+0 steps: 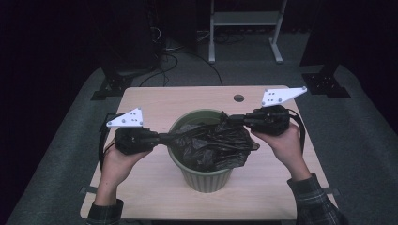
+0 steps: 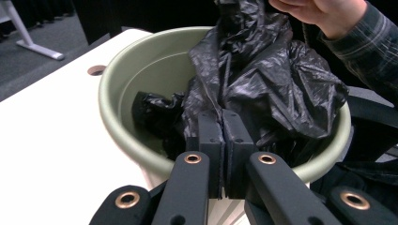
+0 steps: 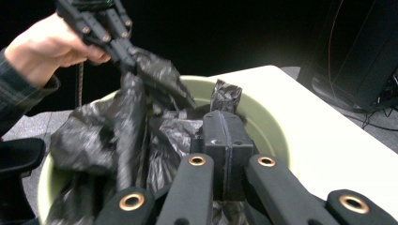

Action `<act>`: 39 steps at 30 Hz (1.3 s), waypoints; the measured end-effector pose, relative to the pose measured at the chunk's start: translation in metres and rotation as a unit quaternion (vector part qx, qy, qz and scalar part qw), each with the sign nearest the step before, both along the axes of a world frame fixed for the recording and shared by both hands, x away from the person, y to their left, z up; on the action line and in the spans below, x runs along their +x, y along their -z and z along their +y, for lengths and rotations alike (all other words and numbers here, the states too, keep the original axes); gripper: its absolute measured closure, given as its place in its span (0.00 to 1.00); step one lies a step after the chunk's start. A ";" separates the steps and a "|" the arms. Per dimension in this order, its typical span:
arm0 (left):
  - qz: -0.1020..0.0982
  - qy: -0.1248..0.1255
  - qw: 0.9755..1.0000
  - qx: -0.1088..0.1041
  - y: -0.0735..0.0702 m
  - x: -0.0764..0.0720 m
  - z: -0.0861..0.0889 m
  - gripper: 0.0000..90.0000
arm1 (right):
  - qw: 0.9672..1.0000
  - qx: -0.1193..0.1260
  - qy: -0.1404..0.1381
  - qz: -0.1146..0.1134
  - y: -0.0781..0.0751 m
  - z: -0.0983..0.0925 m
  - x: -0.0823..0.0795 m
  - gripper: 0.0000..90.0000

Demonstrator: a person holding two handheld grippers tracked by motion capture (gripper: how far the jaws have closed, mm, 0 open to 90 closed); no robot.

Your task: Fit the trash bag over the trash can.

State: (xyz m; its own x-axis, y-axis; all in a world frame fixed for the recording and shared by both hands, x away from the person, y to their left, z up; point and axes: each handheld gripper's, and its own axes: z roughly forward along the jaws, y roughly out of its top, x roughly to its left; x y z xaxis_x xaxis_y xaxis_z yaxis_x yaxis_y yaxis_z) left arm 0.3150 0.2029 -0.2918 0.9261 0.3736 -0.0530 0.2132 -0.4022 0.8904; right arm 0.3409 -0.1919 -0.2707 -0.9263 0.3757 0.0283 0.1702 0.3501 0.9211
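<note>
A pale green bin (image 1: 206, 180) stands at the middle of the wooden table. A crumpled black plastic bag (image 1: 211, 143) lies in it and bulges over its rim. My left gripper (image 1: 171, 137) comes in from the left at rim height, shut on the bag's left edge. My right gripper (image 1: 230, 119) is shut on the bag's far right edge, slightly higher. In the left gripper view the closed jaws (image 2: 222, 117) pinch the bag (image 2: 272, 79) above the bin (image 2: 141, 79). In the right gripper view a flap of the bag (image 3: 226, 96) sticks up past the closed gripper (image 3: 226, 117), and the left gripper (image 3: 126, 54) holds the opposite edge.
The table (image 1: 155, 187) has a round cable hole (image 1: 239, 98) near its far edge. A white frame (image 1: 244, 28) and black stand feet (image 1: 112, 86) sit on the grey floor behind. A person's hands in plaid sleeves hold both grippers.
</note>
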 end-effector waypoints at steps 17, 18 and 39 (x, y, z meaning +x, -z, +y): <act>0.024 -0.072 0.997 -0.017 0.032 -0.028 0.066 0.99 | 0.997 -0.009 0.078 0.024 0.055 -0.084 -0.058 1.00; 0.026 -0.074 0.997 -0.020 0.033 -0.029 0.068 0.99 | 0.996 -0.007 0.080 0.026 0.058 -0.087 -0.061 1.00; -0.035 -0.021 0.999 -0.004 -0.017 -0.004 -0.003 0.52 | 0.997 -0.005 0.071 0.019 0.062 -0.086 -0.059 1.00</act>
